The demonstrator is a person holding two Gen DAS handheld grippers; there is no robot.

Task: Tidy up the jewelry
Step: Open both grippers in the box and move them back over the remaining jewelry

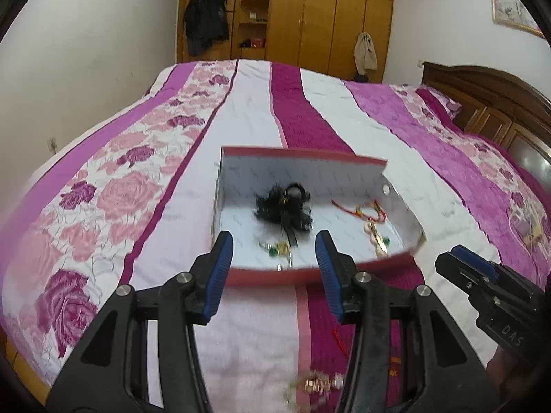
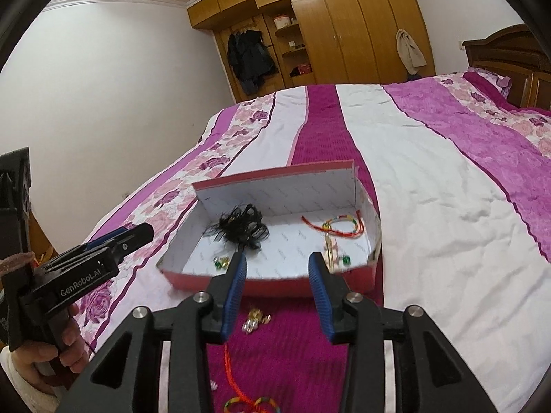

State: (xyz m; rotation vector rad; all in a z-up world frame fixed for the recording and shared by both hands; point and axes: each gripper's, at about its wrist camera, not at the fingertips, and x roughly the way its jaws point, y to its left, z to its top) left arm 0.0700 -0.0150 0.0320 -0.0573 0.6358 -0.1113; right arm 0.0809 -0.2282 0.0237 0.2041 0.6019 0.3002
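— Well, which piece does the next move turn on?

— Probably the gold trinket (image 2: 256, 320) on the bed (image 2: 430, 206). It lies just short of the red box (image 2: 275, 284), outside its near wall, and sits toward seven o'clock from the right claw (image 2: 277, 292), below and slightly left of the gap between its pads.

— And that claw's state?

— Its jaws stand apart with nothing between them; they look to have about finished widening.

— What of the left claw (image 1: 273, 275)?

— Apart as well, and empty. From its own camera, a blurred gold-and-green cluster (image 1: 315, 385), seemingly that same trinket, lies at about six o'clock, well below the pads.

— So which hand is nearer?

— Hard to call; the right seems slightly closer. The red cord (image 2: 227, 361) runs from just below the right claw's left pad down toward six o'clock, ending at a multicoloured braided bracelet (image 2: 251, 404) at the frame's bottom edge, so its long axis lies nearly along the claw's line.

— And the box?

— At twelve o'clock from both claws, already holding a black feathered piece (image 2: 241, 229), a red-and-gold bracelet (image 2: 339, 227) and green-beaded earrings (image 2: 220, 262).
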